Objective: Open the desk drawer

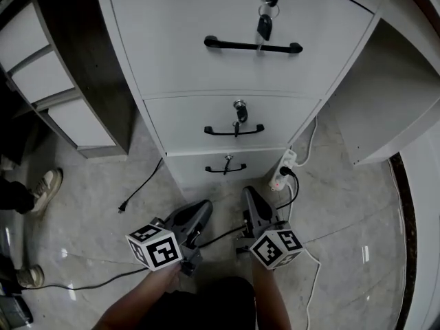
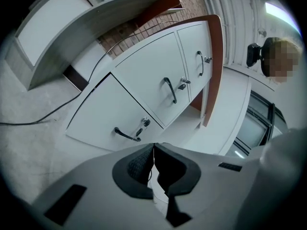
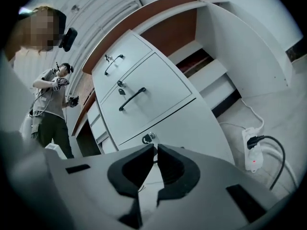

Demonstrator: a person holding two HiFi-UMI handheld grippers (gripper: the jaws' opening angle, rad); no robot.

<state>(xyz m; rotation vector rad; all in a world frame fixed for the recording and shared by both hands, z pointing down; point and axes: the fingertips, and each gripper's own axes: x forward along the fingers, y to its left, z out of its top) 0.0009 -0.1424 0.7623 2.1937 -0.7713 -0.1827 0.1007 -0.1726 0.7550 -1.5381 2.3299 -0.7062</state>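
Observation:
A white desk pedestal point(image 1: 172, 53) holds three shut drawers, each with a black handle and a key in its lock. The top handle point(image 1: 252, 45), the middle handle point(image 1: 234, 130) and the bottom handle point(image 1: 225, 168) line up down the front. Both grippers hang low over the floor in front of the bottom drawer, touching nothing. My left gripper point(image 1: 205, 208) is shut and empty; its own view has the bottom handle point(image 2: 127, 134) just beyond the tips point(image 2: 153, 145). My right gripper point(image 1: 247, 194) is also shut and empty, with the bottom lock point(image 3: 148, 138) right ahead of it point(image 3: 156, 147).
A white power strip point(image 1: 282, 170) with a black plug lies on the floor right of the pedestal, cables trailing past the grippers. A dark shelf unit point(image 1: 75, 81) stands at the left. A bystander's shoe point(image 1: 45, 188) is at far left; a person point(image 3: 50, 104) stands behind.

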